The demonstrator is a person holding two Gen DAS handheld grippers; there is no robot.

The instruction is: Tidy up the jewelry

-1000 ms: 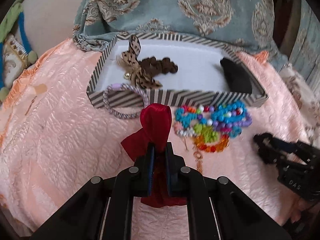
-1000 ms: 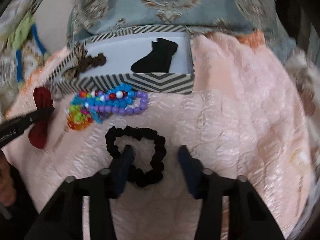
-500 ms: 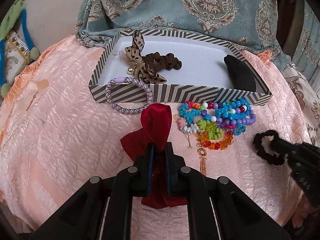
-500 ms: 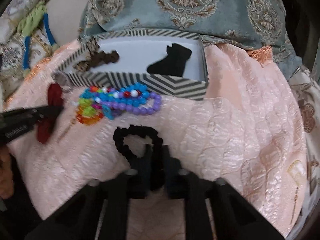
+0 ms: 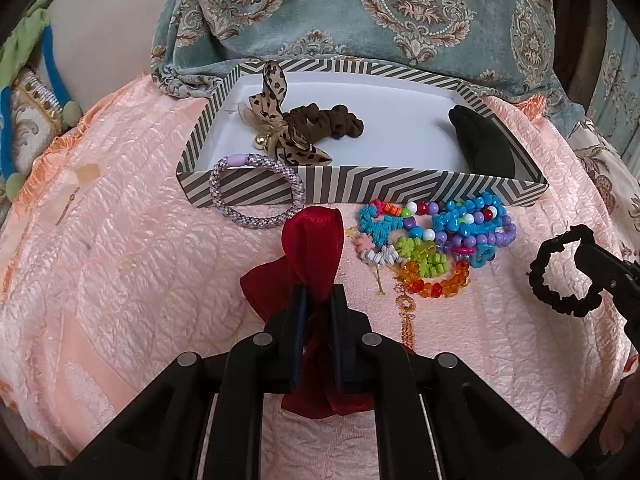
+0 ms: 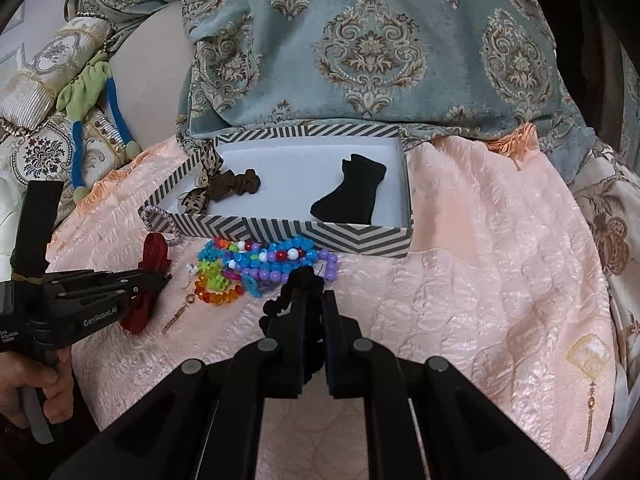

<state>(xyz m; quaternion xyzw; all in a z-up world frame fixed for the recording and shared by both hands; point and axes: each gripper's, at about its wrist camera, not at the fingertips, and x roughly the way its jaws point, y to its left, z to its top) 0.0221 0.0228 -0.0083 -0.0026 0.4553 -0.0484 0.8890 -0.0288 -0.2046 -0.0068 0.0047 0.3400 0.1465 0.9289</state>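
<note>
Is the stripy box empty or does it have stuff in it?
Not empty. The stripy box holds a leopard bow, a brown scrunchie and a black cloth piece.

A home sitting room: a peach quilted cover (image 5: 120,264) spreads over soft furnishing, backed by a teal damask-patterned cushion (image 6: 380,48) and an embroidered bolster (image 6: 36,80), hair accessories scattered about.

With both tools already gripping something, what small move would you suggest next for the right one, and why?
Probably carry the black scrunchie forward over the striped box and release it there. The right tool is shut on it, the box lies just ahead, and its white floor is bare between the brown scrunchie and the black cloth piece.
</note>
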